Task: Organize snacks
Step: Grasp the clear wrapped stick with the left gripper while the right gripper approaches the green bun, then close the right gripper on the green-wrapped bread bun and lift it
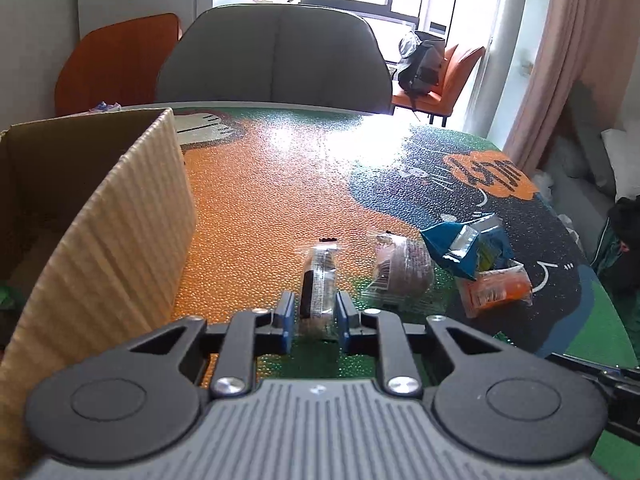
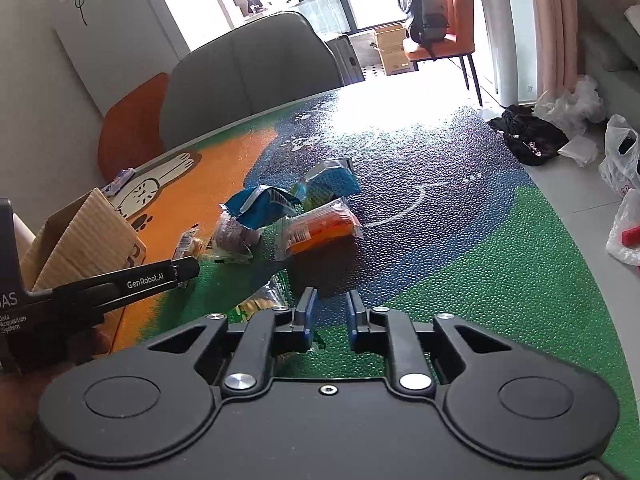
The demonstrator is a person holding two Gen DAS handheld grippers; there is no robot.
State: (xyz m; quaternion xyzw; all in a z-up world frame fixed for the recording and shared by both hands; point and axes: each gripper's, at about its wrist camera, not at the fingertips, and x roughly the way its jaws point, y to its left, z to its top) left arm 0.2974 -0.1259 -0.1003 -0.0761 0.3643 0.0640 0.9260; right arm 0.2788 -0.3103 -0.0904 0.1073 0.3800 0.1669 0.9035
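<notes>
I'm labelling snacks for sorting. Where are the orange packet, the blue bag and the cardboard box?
orange packet (image 2: pixel 320 228): right wrist view, middle of its orange face.
blue bag (image 1: pixel 466 246): left wrist view, crumpled blue front.
cardboard box (image 1: pixel 116 232): left wrist view, corrugated side wall.

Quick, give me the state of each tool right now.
Left tool: shut on the clear-wrapped snack, beside the cardboard box.
Right tool: shut, nothing between its fingers; only the table mat beneath.
</notes>
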